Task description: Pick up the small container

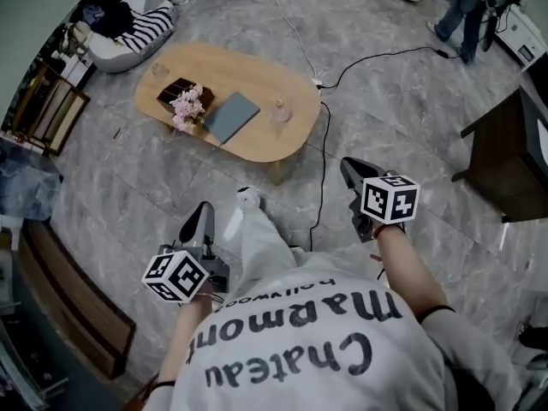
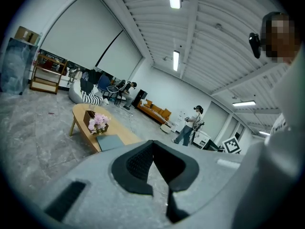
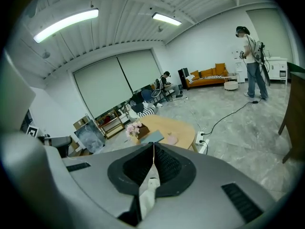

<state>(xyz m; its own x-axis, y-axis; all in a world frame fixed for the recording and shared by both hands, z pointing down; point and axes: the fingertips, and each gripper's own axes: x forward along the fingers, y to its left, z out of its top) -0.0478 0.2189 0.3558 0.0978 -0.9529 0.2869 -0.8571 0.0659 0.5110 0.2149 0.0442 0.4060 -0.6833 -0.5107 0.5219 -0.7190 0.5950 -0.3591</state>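
Note:
The small container [image 1: 279,111] is a clear, pinkish pot near the right end of the oval wooden table [image 1: 257,75]; it also shows as a pink shape [image 3: 171,139] in the right gripper view. Both grippers hang at waist height, well short of the table. My left gripper [image 1: 199,217] is shut, its tips [image 2: 153,143] meeting with nothing between them. My right gripper [image 1: 349,171] is shut and empty too, its pads closed along a thin line [image 3: 153,146]. A second small glass [image 1: 158,69] stands at the table's far left end.
On the table are a dark box of pink flowers [image 1: 185,101] and a grey book [image 1: 231,116]. A black cable [image 1: 324,169] and power strip [image 1: 317,84] lie on the floor by the table. A dark cabinet [image 1: 514,148] stands right, a person [image 1: 467,11] far right, a shelf [image 1: 43,105] left.

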